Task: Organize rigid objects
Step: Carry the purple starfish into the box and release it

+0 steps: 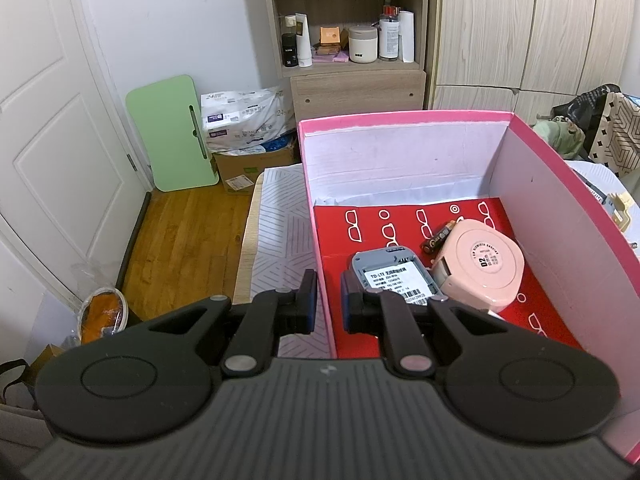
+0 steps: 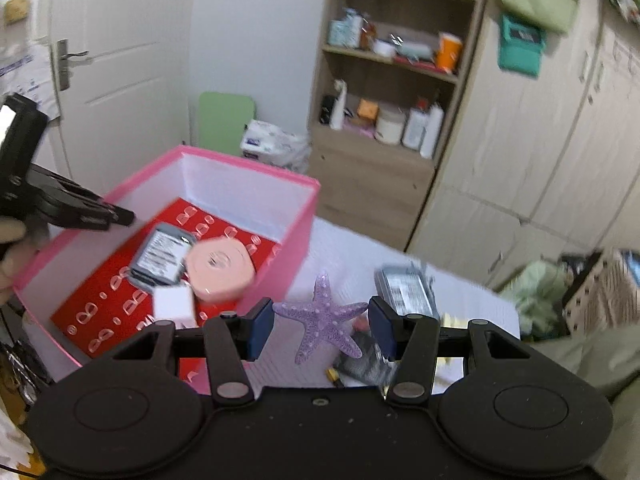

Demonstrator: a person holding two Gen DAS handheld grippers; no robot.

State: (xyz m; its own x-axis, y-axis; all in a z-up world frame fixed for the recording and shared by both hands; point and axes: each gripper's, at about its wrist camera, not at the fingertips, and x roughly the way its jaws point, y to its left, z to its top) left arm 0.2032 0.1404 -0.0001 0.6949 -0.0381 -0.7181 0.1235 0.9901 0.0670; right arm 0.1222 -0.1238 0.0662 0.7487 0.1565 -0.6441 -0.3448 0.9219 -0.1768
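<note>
**Sorting into the pink box: starfish next in line**

Bedroom storage framed the scene: a wooden shelf unit (image 1: 348,20) stocked with bottles and jars, pale wardrobe doors and a white door. A table covered with a white patterned cloth (image 1: 280,240) carried the pink cardboard box (image 1: 404,118), whose floor was lined with red paper printed with glasses. Inside it lay a pink round tape measure (image 1: 482,266), a grey LTE router (image 1: 394,276) placed label-up, a small white block (image 2: 174,306) and a dark battery (image 1: 439,236).

The left gripper (image 1: 329,304) was held over the box's left wall, one finger outside and one inside, its jaws apart and nothing between them. The right gripper (image 2: 322,328) was positioned above the table beside the box, jaws wide apart and empty, with a purple starfish ornament (image 2: 324,320) framed between its fingers but apparently untouched. A second grey labelled device (image 2: 406,290), a dark packet and a small yellow-tipped item lay nearby; blur hid their details.

The step in hand appeared to be the starfish pickup. The right gripper would probably need lowering around it and closing on its arms before transfer into the box.
</note>
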